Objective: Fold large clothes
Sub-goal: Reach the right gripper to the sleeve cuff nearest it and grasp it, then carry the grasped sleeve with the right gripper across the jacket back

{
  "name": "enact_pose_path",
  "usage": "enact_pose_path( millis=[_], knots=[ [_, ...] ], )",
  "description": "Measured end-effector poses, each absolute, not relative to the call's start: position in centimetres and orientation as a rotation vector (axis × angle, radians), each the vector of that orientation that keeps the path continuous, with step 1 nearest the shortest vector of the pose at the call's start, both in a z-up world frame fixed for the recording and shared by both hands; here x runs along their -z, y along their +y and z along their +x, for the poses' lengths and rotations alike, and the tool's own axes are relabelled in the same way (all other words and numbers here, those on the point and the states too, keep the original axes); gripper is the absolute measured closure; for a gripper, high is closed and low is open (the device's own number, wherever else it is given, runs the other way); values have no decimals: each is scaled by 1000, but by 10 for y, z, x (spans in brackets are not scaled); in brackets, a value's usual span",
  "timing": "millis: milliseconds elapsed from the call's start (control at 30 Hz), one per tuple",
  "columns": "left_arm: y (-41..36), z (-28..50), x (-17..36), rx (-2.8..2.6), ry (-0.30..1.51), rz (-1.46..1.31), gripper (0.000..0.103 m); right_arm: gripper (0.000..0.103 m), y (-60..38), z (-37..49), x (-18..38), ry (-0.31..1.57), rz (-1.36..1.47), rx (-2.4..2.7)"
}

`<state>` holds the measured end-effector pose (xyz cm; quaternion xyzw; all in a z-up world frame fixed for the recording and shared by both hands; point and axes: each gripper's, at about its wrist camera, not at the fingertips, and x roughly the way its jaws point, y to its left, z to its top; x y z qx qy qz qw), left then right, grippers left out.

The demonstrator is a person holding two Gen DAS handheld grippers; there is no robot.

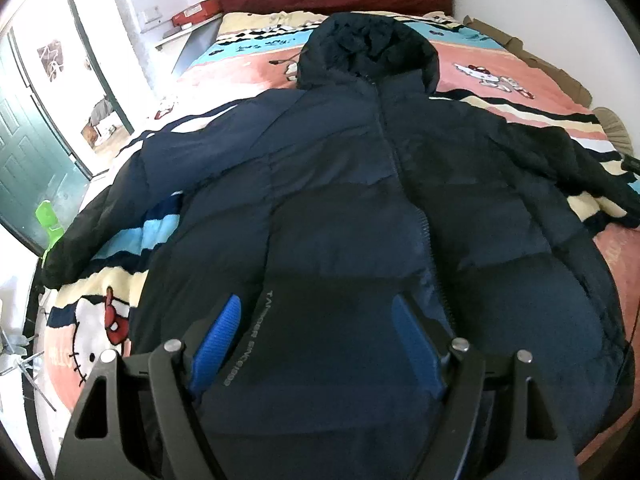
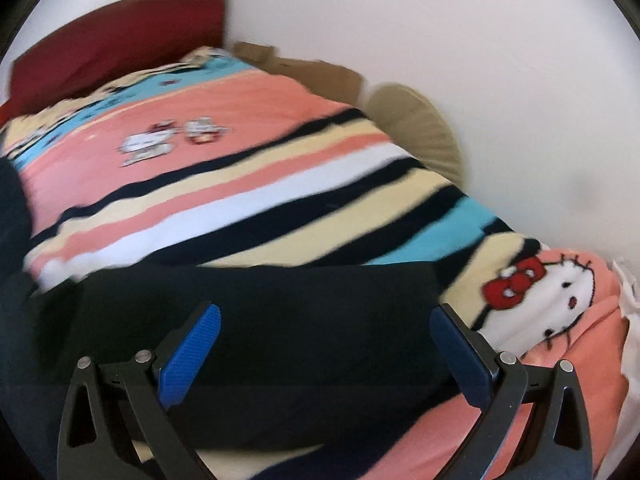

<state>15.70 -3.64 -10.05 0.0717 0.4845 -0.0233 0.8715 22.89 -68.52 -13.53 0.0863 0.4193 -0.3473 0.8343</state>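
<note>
- The left gripper point(image 1: 316, 316) points forward and somewhat downward, its two black linkage arms splayed apart at the bottom of the left wrist view.
- Its blue-padded fingers point(image 1: 218, 344) stand wide apart, nothing clamped between them; whether the tips touch the fabric below cannot be told.
- The right gripper point(image 2: 326, 324) is likewise aimed forward and down, seen from its own wrist camera.
- Its fingers point(image 2: 192, 354) are spread even wider, the left pad bright blue, the right pad in shadow, with nothing gripped.
- The right wrist view is blurred.
- No hand or sleeve of the person shows in either view.
</note>
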Motion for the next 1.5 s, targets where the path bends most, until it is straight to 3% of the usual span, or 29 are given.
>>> enact_pose_path(
  millis=[267,333,400,533,667,767,1167,1500],
  knots=[
    [-39,160,108,51,1035,158,26,4,-784,211,164,928,559,690],
    [-40,160,109,53,1037,158,26,15,-791,210,175,945,616,650],
    [-40,159,109,53,1035,158,26,35,-793,210,187,980,632,651],
    [-36,159,106,47,1026,151,26,43,-791,206,205,998,691,619],
    [-34,155,102,43,1011,143,26,76,-788,209,200,978,697,559],
    [-31,151,96,42,994,133,26,86,-781,211,185,948,673,521],
    [-12,128,70,40,909,100,26,91,-703,220,81,796,524,359],
    [4,99,42,99,830,85,26,91,-563,247,-19,702,391,120]
  ],
)
